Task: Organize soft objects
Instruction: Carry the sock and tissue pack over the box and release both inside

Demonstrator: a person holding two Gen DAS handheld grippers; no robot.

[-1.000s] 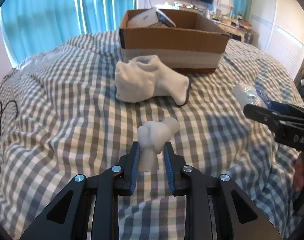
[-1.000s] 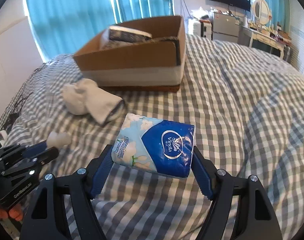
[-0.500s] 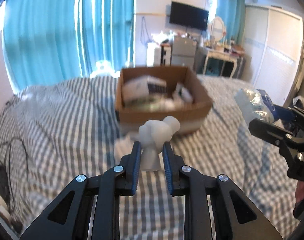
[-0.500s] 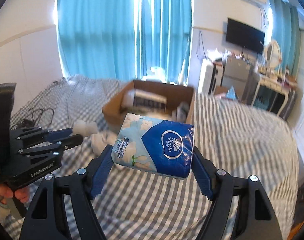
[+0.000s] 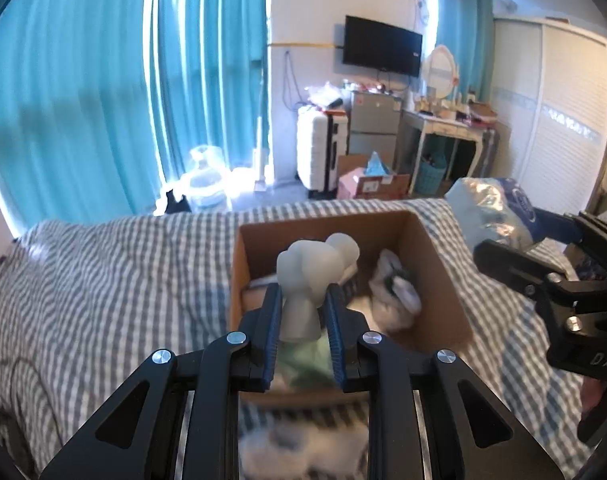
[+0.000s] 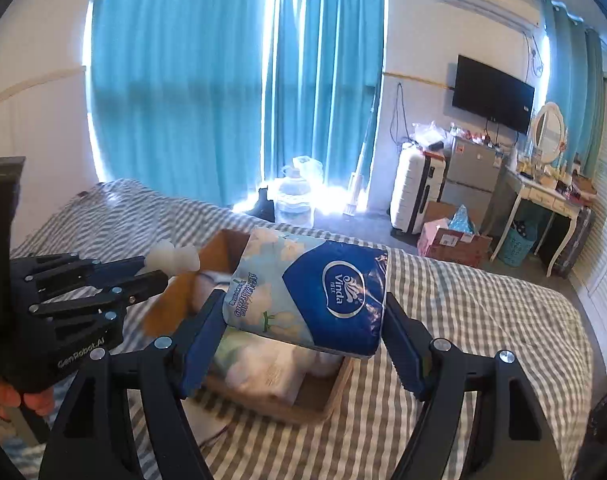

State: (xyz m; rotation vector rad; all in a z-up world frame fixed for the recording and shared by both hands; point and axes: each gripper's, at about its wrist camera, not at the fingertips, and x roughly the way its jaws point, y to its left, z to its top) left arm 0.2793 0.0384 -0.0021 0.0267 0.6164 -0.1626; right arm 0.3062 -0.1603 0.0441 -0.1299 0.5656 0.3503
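My left gripper [image 5: 302, 312] is shut on a small pale grey soft toy [image 5: 309, 276] and holds it above the open cardboard box [image 5: 439, 280] on the checked bed. The toy also shows in the right wrist view [image 6: 171, 258]. My right gripper [image 6: 303, 332] is shut on a blue and white Vinda tissue pack [image 6: 315, 292], held above the same box [image 6: 219, 248]. In the left wrist view the pack [image 5: 491, 212] hangs at the right of the box. The box holds white cloth [image 5: 395, 288] and other soft items.
The grey-white checked bedspread [image 5: 123, 280] surrounds the box. A blurred white sock bundle [image 5: 303, 448] lies on the bed in front of the box. Beyond the bed are teal curtains [image 5: 103, 100], a white suitcase [image 5: 319, 148], a dresser [image 5: 443, 136] and a water jug [image 5: 205, 178].
Both grippers have risen and moved forward with their loads, from near the bedspread to above the open box. The sock bundle now lies below and behind the left fingers.
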